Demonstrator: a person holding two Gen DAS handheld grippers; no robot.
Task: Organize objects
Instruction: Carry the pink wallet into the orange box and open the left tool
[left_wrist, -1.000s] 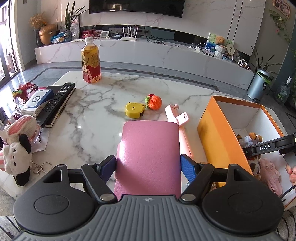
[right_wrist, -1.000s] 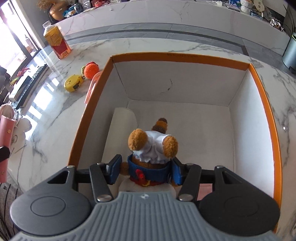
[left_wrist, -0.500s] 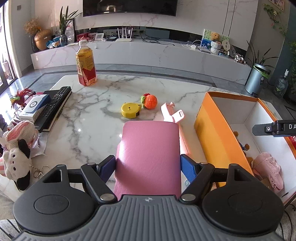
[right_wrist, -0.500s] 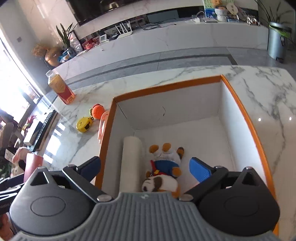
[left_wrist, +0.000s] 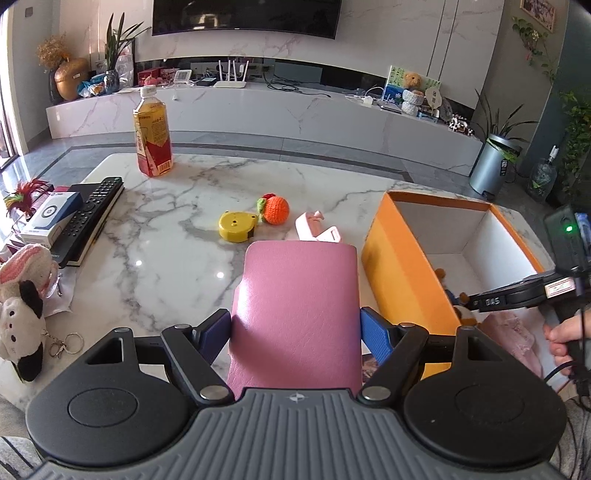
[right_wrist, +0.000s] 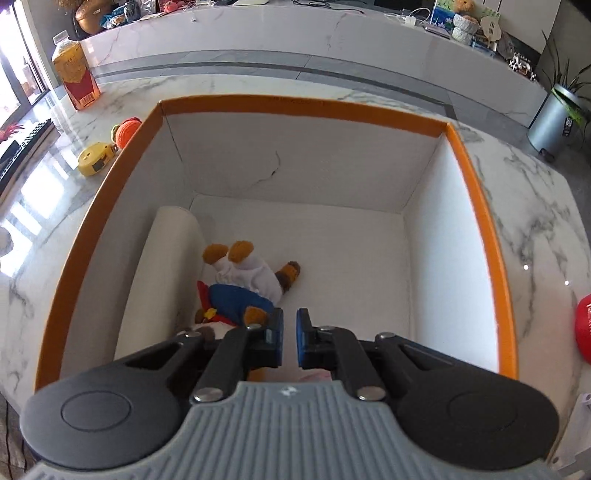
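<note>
- Marble counter (left_wrist: 155, 266) in a living room carries loose items and an orange box (right_wrist: 74, 258), evidently the collecting bin.
- Left gripper (left_wrist: 295, 332) grips a pink leather case (left_wrist: 295, 306) between its jaws, raised over the counter, probably to go into the box at its 3 o'clock.
- Right gripper (right_wrist: 290, 336) hangs over the box, jaws just closed narrow with nothing between them.
- Plush bear (right_wrist: 243, 284) lies on the box floor at its 10 o'clock, against a white roll (right_wrist: 162, 266).
- Yellow tape measure (left_wrist: 236, 226) and crocheted orange (left_wrist: 276, 210) wait at 12 o'clock of the left gripper.
</note>
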